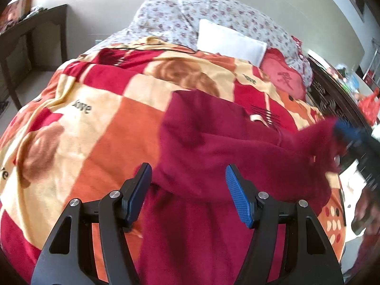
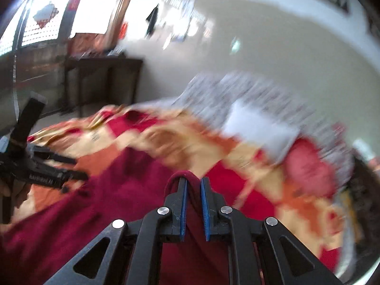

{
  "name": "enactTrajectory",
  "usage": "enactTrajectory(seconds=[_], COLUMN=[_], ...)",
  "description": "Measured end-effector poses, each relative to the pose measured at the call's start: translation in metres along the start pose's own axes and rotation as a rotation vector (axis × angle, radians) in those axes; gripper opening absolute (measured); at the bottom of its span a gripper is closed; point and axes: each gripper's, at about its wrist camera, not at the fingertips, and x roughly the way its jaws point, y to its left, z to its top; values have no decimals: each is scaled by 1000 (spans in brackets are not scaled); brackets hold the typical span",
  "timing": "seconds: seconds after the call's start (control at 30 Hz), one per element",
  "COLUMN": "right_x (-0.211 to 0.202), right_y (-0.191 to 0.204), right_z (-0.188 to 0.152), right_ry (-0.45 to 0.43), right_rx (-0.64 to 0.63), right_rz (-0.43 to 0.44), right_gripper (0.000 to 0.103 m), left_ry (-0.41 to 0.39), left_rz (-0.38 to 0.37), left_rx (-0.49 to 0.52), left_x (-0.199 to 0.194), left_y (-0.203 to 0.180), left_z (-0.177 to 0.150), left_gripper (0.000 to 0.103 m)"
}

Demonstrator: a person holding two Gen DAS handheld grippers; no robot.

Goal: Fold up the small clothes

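Observation:
A dark red garment [image 1: 209, 147] lies partly folded on the bed. My left gripper [image 1: 187, 178] hangs open just above its near part, touching nothing. My right gripper [image 2: 194, 180] is shut on a fold of the same dark red garment [image 2: 95, 213] and lifts its edge; it also shows at the right of the left wrist view [image 1: 342, 130], pulling a corner of the garment up. The left gripper shows at the left of the right wrist view [image 2: 73, 173]. The right wrist view is blurred by motion.
A red, orange and cream checked blanket [image 1: 99, 109] covers the bed. A white pillow [image 1: 230, 40], a floral quilt [image 1: 166, 21] and a pink cushion [image 1: 282, 78] lie at the head. A dark wooden table [image 1: 33, 28] stands left; a dark carved bed frame [image 1: 332, 102] is on the right.

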Motion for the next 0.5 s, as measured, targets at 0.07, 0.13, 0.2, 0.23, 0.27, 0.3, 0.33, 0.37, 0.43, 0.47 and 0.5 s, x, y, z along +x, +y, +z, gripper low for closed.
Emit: enactTrajectory(seconds=[0.07, 0.13, 0.2, 0.23, 0.27, 0.3, 0.33, 0.37, 0.43, 0.47, 0.5], right_x=[8, 0, -9, -13, -14, -17, -19, -21, -26, -29, -30], right_y=[0, -11, -26, -30, -34, -41, -46, -51, -60, -64, -67], right_z=[-6, -18, -34, -40, -46, -54, -60, -66, -77, -84, -90], right_ry=[2, -19, -46, -43, -27, -11, -2, 6, 27, 31, 27], right_rx=[58, 147, 250, 279, 300, 321, 341, 356, 395, 428, 467], right_rz=[48, 67, 98, 98, 83, 66, 62, 61, 59, 79, 111], right_gripper=[19, 38, 47, 47, 47, 47, 47, 47, 47, 47, 47], left_ry=[-9, -17, -5, 4, 12, 17, 21, 24, 32, 35, 40], left_rz=[3, 2, -6, -11, -22, -28, -31, -38, -68, -73, -71], left_rx=[-2, 2, -2, -7, -15, -20, -22, -20, 0, 18, 44], left_x=[-1, -1, 6, 10, 14, 16, 19, 20, 23, 24, 26], left_y=[8, 12, 13, 13, 12, 10, 8, 5, -5, -11, -19], left_z=[1, 3, 3, 3, 3, 2, 1, 0, -4, -6, -8], left_gripper=[65, 65, 65, 65, 65, 65, 65, 65, 65, 65, 65])
